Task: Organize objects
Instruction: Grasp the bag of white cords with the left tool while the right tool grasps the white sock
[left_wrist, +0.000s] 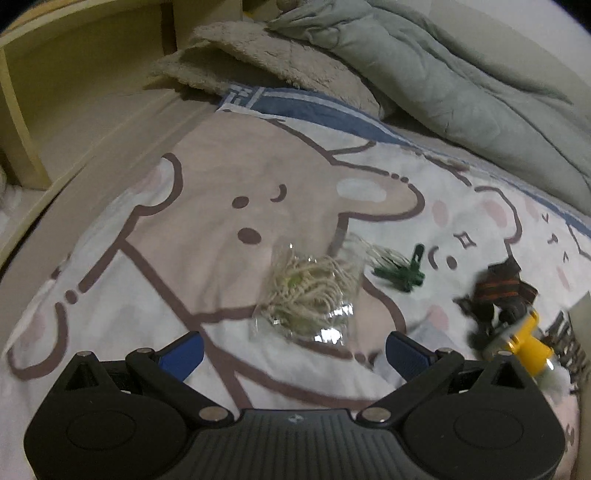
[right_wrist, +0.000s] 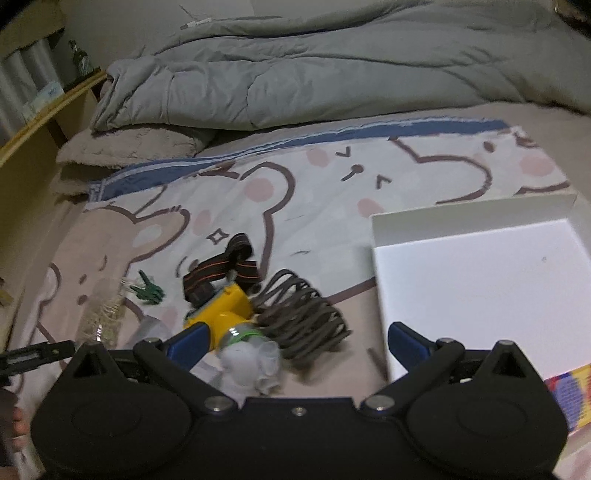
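Both grippers hang wide over the bed, nothing in either one. The left gripper (left_wrist: 293, 349) has its blue fingers (left_wrist: 184, 352) spread apart and empty, lined up on the clear bag of cream cord (left_wrist: 308, 295) lying just beyond them on the cartoon bedsheet (left_wrist: 166, 229). To its right sits a small green clip (left_wrist: 400, 271), then the striped headband strap (left_wrist: 498, 286) and the yellow headlamp (left_wrist: 526, 341).

The right gripper (right_wrist: 297, 341) is spread apart too, holding nothing, and hovers over the pile: the yellow headlamp (right_wrist: 225, 308) close by its left finger, a white fluffy item (right_wrist: 251, 363) nearest, a brown coiled cord (right_wrist: 303, 315) just beyond. The white box (right_wrist: 476, 280) lies open on the right and looks bare inside.

By my reading, this is the approach before the first pick; nothing is gathered yet. Next, each gripper needs to drop lower and close on one item, the bag for the left, likely the coil or headlamp for the right, then carry it right into the box. The bag looks slippery, so pinch the bulk of it.
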